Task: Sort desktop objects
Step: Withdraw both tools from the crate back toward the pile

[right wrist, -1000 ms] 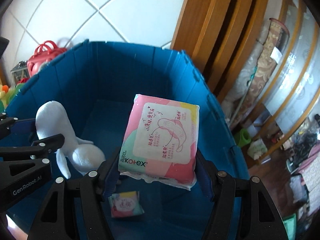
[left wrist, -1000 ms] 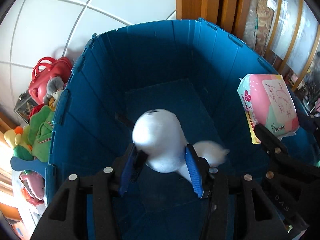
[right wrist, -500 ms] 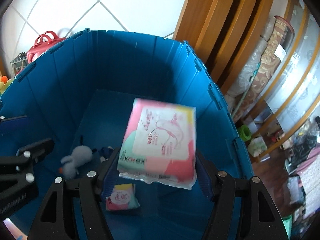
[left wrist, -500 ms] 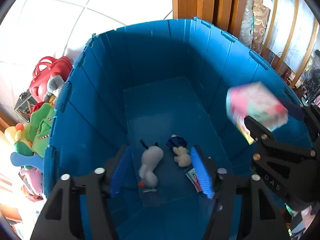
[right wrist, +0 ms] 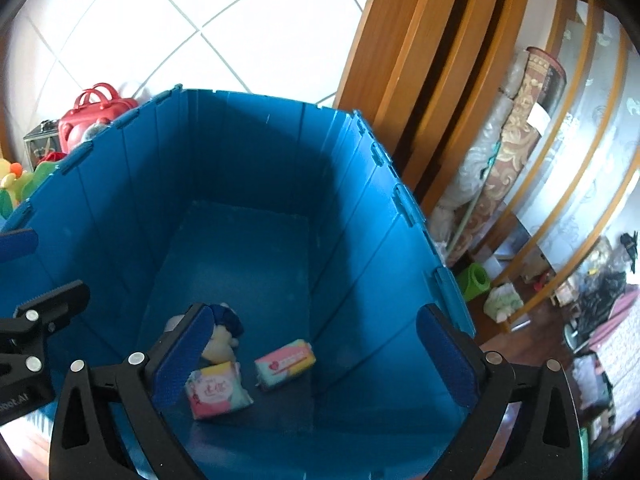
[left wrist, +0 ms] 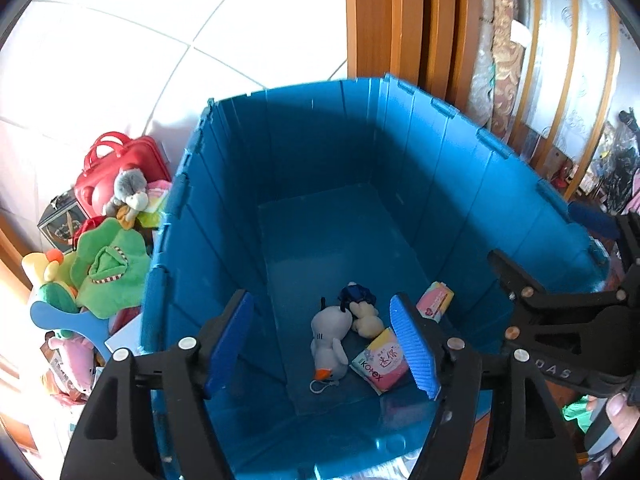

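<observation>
The left gripper (left wrist: 324, 340) hangs over a big blue bin (left wrist: 320, 152) with its jaws wide apart, and it holds nothing. The right gripper (right wrist: 320, 356) hangs over the same bin, jaws wide apart too, with nothing between them. Down on the bin floor, at about 6 o'clock in the left view, lies a white toy duck (left wrist: 330, 336) on its back. A small cream teddy (left wrist: 366, 316) with a dark blue top lies just beside it, touching it at 2 o'clock. A pink and green pack (left wrist: 382, 360) lies flat just right of the duck. A second pink pack (left wrist: 434, 301) rests at 1 o'clock from the first, near the right wall. Outside the bin, at 9 o'clock, sits a pile of soft toys (left wrist: 108, 264) and a red bag (left wrist: 116, 172).
</observation>
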`<state>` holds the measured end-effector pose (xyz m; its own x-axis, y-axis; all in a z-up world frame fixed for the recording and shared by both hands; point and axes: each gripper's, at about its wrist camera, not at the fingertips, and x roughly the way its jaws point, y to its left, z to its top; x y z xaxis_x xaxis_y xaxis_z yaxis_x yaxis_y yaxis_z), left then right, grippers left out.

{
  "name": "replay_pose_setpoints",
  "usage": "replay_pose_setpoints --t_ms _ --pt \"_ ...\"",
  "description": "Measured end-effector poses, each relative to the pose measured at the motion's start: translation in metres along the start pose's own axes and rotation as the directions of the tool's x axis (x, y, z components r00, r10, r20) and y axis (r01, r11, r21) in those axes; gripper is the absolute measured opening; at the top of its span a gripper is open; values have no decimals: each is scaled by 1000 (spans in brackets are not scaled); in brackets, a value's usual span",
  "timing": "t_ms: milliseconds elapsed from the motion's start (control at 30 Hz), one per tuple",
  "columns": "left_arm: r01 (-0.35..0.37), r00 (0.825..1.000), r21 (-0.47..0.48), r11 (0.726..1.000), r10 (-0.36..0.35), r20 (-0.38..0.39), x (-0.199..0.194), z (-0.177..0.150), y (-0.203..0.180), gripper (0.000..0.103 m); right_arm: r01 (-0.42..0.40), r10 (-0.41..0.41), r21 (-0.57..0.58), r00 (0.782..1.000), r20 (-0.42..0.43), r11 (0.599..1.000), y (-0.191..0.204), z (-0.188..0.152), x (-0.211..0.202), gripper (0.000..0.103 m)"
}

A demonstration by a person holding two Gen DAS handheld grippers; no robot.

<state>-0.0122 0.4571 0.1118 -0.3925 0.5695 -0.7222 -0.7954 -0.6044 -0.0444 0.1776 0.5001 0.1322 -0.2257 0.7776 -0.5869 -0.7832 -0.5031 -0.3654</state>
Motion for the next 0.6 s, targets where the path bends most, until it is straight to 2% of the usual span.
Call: replay_pose_setpoints --t_ms 100,233,400,600 --pt "35 998 -1 999 -35 46 -16 -6 4 71 -17 17 3 1000 21 1000 5 -6 -12 103" --pt "43 995 12 999 -44 88 -30 -13 7 71 -25 24 8 999 48 1000 12 -11 -26 103" --pt "30 992 -6 1000 -29 124 -42 -23 14 71 -38 36 23 996 82 999 18 -17 -43 103" --pt "-2 980 -50 999 12 199 -63 -40 37 71 -85 77 42 985 152 996 36 -19 -67 103"
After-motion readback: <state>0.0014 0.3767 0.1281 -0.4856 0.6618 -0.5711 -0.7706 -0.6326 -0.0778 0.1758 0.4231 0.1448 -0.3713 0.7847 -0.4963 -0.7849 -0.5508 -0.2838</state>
